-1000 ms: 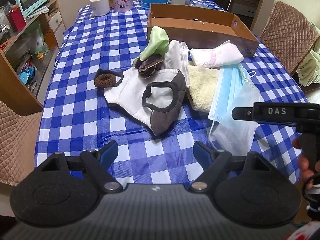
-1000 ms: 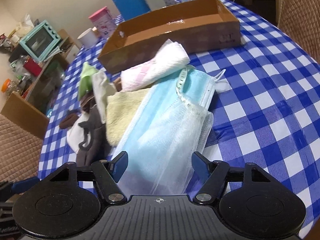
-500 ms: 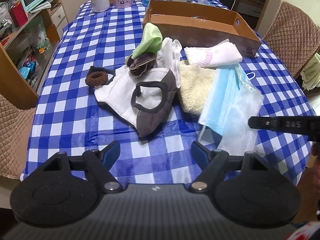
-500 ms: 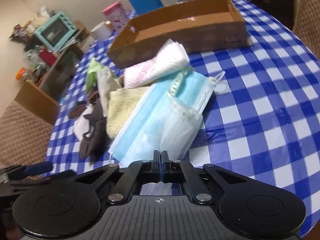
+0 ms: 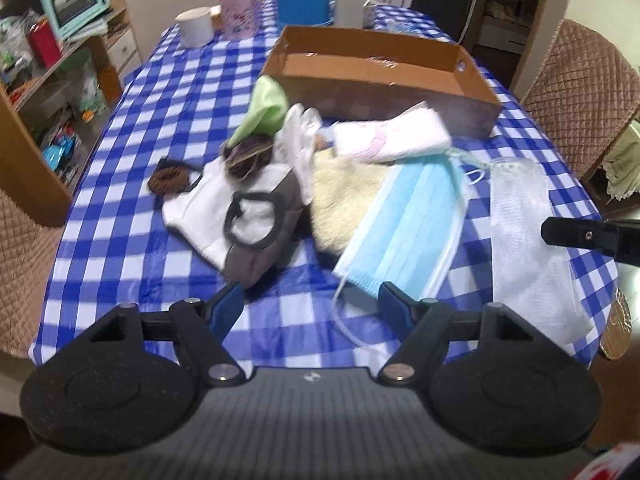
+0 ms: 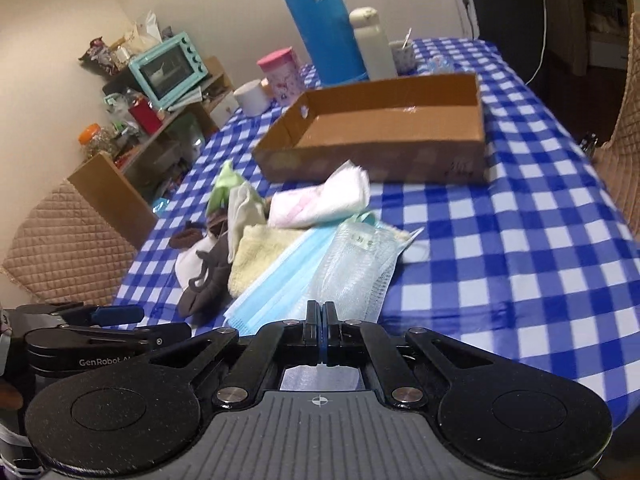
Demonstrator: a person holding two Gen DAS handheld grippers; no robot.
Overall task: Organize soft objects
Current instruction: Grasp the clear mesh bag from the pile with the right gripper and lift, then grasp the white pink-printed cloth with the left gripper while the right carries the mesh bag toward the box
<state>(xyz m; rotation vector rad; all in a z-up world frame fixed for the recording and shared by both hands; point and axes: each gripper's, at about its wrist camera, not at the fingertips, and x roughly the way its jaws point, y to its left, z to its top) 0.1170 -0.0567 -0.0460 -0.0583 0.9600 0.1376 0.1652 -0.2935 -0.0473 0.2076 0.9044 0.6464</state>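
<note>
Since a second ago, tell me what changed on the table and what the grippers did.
The right gripper closed on the near edge of the white gauze mask and has dragged it off the blue surgical mask, toward the table's right edge. The left gripper stayed open, holding nothing. The cardboard box, the pink-and-white cloth, the cream towel and the brown scrunchie lie as before.
</note>
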